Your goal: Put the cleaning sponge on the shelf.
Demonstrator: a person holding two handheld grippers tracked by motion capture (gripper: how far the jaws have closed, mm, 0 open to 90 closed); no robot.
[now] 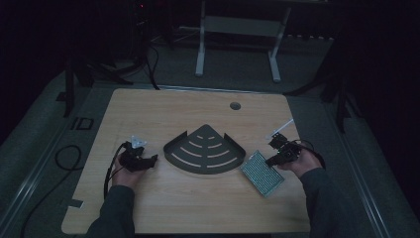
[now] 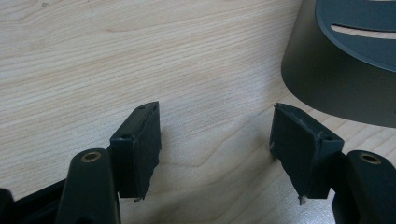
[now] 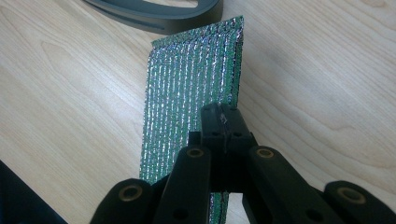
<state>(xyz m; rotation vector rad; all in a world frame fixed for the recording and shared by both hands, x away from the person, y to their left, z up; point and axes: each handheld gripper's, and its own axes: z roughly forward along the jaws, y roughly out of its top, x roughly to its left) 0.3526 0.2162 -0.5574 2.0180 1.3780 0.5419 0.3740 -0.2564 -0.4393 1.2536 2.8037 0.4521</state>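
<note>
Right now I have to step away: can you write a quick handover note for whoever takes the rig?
Right claw: shut on the near edge of the scouring pad, which sits beside the shelf's right end.
Left claw: open, holding nothing, low over the table just left of the shelf.
Done: pad gripped.
Left: apparently move the pad, likely to the shelf; nothing lies on the shelf yet.

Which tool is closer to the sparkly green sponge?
Right. The right tool is shut on the edge of the sparkly green sponge. The left tool is open across the table, on the far side of the dark fan-shaped tray.
</note>
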